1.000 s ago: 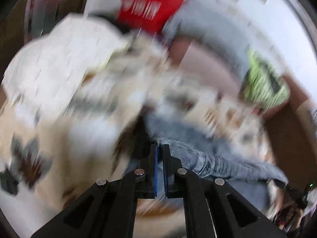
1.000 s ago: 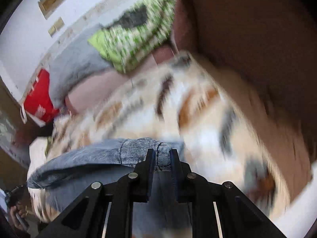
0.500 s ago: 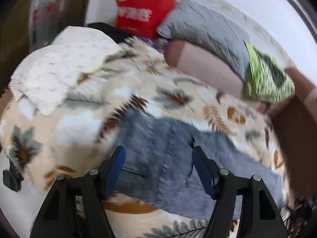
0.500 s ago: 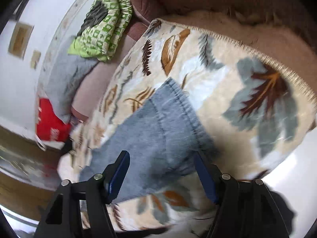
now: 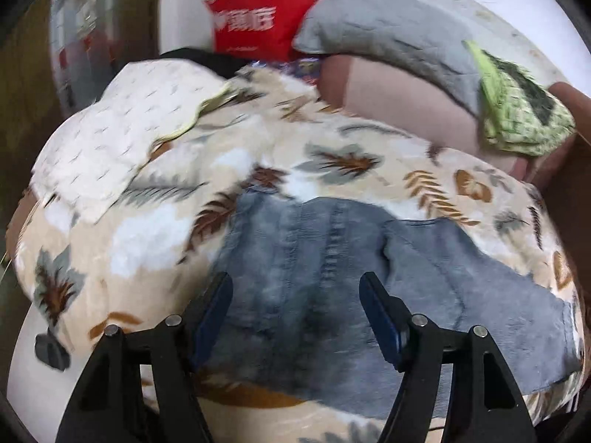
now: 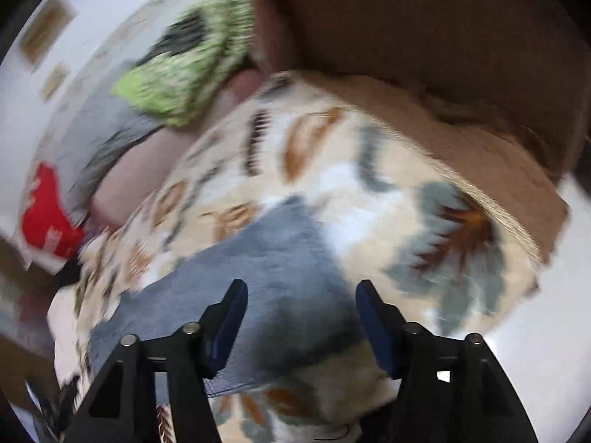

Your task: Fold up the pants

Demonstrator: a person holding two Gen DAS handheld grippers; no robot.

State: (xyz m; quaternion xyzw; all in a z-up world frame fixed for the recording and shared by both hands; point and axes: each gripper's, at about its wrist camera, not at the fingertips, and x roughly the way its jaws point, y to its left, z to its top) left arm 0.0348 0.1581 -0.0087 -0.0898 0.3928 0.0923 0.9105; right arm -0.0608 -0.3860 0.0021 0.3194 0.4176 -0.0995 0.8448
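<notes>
Blue-grey denim pants (image 5: 332, 258) lie spread flat on a leaf-patterned blanket (image 5: 351, 162). My left gripper (image 5: 295, 295) hovers over the near part of the pants, open, with its blue pads clear of the cloth. In the right wrist view, which is blurred, the pants (image 6: 266, 269) stretch away to the left. My right gripper (image 6: 299, 295) stands over their near end. Its jaws are wide apart and closing slightly, with the denim seen in the gap below but nothing pressed between the pads.
A white dotted cloth (image 5: 110, 136) lies on the blanket at the left. Behind it are a red bag (image 5: 255, 7), a grey pillow (image 5: 388, 26) and a green patterned cloth (image 5: 517, 110). A brown sofa arm (image 6: 443, 37) borders the blanket's right side.
Both grippers were shut on the pants' edge a second ago. They have let go and opened wide, and the pants now lie flat under them.
</notes>
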